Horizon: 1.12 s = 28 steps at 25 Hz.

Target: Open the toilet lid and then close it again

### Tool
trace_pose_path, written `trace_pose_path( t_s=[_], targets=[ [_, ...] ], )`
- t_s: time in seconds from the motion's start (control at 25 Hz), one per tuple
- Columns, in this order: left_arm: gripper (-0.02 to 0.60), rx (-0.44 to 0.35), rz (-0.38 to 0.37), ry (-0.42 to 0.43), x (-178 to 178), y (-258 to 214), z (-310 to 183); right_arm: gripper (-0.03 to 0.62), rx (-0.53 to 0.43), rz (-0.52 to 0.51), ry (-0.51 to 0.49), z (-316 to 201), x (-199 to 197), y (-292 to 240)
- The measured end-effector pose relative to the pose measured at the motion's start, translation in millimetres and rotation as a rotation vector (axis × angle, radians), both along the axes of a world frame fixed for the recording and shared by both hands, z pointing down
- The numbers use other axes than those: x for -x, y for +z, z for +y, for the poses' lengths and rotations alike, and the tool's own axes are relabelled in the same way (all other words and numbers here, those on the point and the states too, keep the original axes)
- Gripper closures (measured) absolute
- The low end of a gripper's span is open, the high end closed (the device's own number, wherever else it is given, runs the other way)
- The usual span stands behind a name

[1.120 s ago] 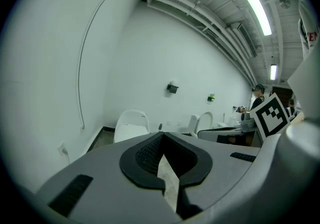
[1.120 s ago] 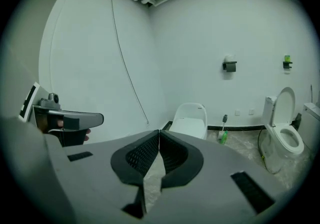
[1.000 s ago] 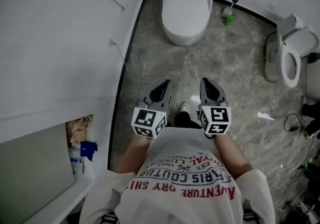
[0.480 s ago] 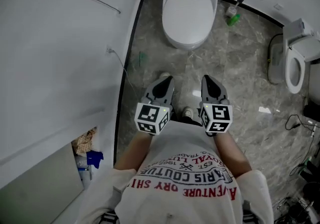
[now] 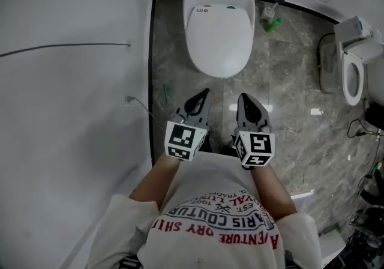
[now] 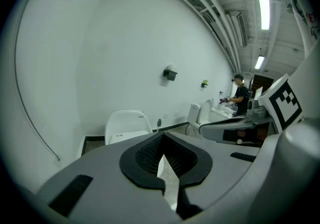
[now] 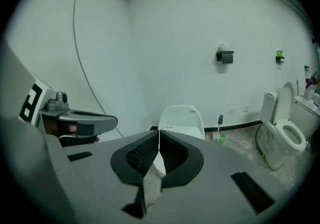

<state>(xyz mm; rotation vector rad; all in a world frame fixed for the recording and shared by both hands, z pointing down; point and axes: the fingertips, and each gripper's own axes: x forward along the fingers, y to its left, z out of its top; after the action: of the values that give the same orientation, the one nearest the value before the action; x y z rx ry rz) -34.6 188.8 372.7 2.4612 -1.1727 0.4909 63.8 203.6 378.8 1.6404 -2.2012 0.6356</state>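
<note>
A white toilet (image 5: 219, 27) stands against the far wall with its lid (image 5: 221, 36) down; it also shows in the left gripper view (image 6: 127, 123) and the right gripper view (image 7: 181, 118). My left gripper (image 5: 203, 96) and right gripper (image 5: 245, 101) are side by side above the marble floor, a short way in front of the bowl's rim, touching nothing. Both point at the toilet. In each gripper view the black pads meet at the tips with nothing between them: left gripper (image 6: 161, 150), right gripper (image 7: 158, 140).
A second toilet (image 5: 354, 69) with its lid up stands at the right. A toilet brush and a green bottle (image 5: 270, 18) sit beside the first toilet. A white wall (image 5: 72, 81) runs along the left, cables (image 5: 360, 126) lie at the right. A person (image 6: 241, 93) works far off.
I have stepped closer to the toilet: it is larger and nearer in the head view. Both grippers moved forward together and stayed shut.
</note>
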Motion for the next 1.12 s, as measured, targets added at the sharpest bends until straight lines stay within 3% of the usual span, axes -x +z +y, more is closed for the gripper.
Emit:
trace_pose_path(
  t_s=[0.2, 0.44, 0.76, 1.12],
  targets=[
    [0.576, 0.075, 0.015, 0.069, 11.0, 41.2, -23.6, 0.580, 0.046, 0.007, 0.042, -31.3, 15.7, 32.6],
    [0.577, 0.154, 0.021, 0.054, 23.7, 94.2, -47.1, 0.579, 0.076, 0.008, -0.035, -60.3, 22.2, 73.4],
    [0.577, 0.138, -0.052, 0.168, 9.1, 192.2, -47.8, 0.579, 0.125, 0.027, -0.080, -83.8, 5.2, 180.7],
    [0.577, 0.081, -0.160, 0.168, -11.3, 286.5, -65.2, 0.579, 0.109, 0.147, -0.300, -81.2, 4.0, 283.9]
  ],
)
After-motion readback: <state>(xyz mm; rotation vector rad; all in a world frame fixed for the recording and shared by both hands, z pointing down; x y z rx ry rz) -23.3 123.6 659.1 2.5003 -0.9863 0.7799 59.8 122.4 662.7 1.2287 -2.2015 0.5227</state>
